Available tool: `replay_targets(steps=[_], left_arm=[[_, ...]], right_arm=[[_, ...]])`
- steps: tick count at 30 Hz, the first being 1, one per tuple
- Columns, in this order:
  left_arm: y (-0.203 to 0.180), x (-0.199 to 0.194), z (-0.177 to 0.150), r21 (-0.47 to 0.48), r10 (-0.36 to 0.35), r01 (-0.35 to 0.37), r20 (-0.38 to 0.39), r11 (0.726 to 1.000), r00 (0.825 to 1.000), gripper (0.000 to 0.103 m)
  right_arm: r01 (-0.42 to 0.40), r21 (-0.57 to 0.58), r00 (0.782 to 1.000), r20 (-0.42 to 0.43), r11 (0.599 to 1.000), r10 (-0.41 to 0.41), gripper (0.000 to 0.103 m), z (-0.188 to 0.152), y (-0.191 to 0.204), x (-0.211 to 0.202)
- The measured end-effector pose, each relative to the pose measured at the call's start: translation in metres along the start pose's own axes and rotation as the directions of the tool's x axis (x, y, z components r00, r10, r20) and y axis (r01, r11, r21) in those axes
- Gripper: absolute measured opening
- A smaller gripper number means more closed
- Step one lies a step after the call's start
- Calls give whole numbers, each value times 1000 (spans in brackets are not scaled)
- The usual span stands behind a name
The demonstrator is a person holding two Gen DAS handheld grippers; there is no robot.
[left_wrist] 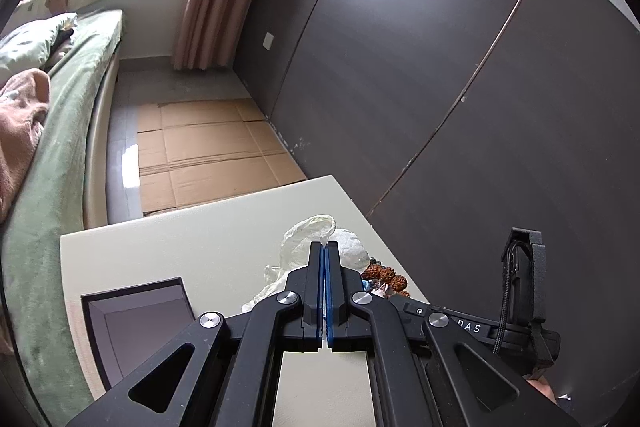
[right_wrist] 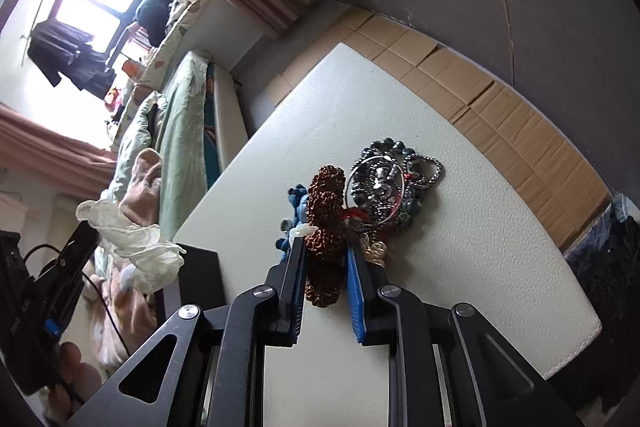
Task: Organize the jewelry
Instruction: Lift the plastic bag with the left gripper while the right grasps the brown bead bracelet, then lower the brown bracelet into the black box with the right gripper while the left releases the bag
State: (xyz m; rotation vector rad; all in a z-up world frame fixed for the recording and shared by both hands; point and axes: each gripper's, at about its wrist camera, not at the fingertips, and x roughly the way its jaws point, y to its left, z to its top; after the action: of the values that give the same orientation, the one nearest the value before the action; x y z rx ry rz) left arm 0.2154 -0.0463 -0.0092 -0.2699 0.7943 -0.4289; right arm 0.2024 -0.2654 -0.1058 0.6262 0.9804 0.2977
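Nearest in my right view, the right hand-held gripper has its blue-padded fingers on either side of a brown bead bracelet. Both pads press against the rough knobbly beads, so I read it as clamped on the bracelet, which runs lengthwise between the fingers and sticks out past their tips. Just left of the bracelet I see a small blue beaded piece, touching it. Just right and a little farther lies a tangle of dark and silver jewelry: a chain, a thin hoop and grey beads, with a bit of red thread. All of it rests on the white leather-textured counter.

On the left of that view the left hand-held gripper holds a crumpled clear glove up off the counter, above a dark box.

From my left view, the left hand-held gripper has its fingers pressed together, blue pads meeting, and the glove bunches around their tips; I take it as pinched on the glove. Near left on the counter sits the open black box, with a grey inside. Right of the fingers a few brown beads peek out.

Farther off I see flattened cardboard on the floor, a bed with green bedding at left, and dark wardrobe doors at right.
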Motion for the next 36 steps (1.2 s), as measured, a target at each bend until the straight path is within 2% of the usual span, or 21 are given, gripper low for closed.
replay_targets(steps=[11, 18, 25, 28, 32, 34, 35, 36], left_arm=[[23, -40, -4, -39, 12, -9, 67, 999, 998, 0], [42, -61, -1, -75, 39, -32, 86, 997, 996, 0], [67, -62, -4, -115, 98, -93, 39, 989, 994, 0], [77, -56, -7, -136, 126, -127, -15, 983, 992, 0], [91, -48, -11, -166, 124, -136, -81, 977, 989, 0], [97, -44, -13, -173, 140, -159, -114, 972, 984, 6], [100, -44, -14, -176, 146, -166, -121, 970, 982, 19], [103, -45, -14, -181, 152, -172, -120, 968, 981, 50]], right_arm=[[-101, -78, 992, 67, 992, 107, 20, 4, 35, -12], [-155, -171, 982, 77, 973, 170, 20, 8, 80, -18], [-218, -228, 972, 37, 949, 232, 20, 16, 132, -7], [-247, -272, 966, 13, 930, 260, 20, 13, 154, 0], [-298, -288, 953, -33, 910, 301, 20, -1, 160, 18], [-302, -282, 953, -60, 911, 297, 20, -8, 158, 29], [-302, -281, 953, -71, 911, 294, 20, -11, 157, 32], [-305, -284, 952, -83, 909, 294, 20, -14, 159, 35]])
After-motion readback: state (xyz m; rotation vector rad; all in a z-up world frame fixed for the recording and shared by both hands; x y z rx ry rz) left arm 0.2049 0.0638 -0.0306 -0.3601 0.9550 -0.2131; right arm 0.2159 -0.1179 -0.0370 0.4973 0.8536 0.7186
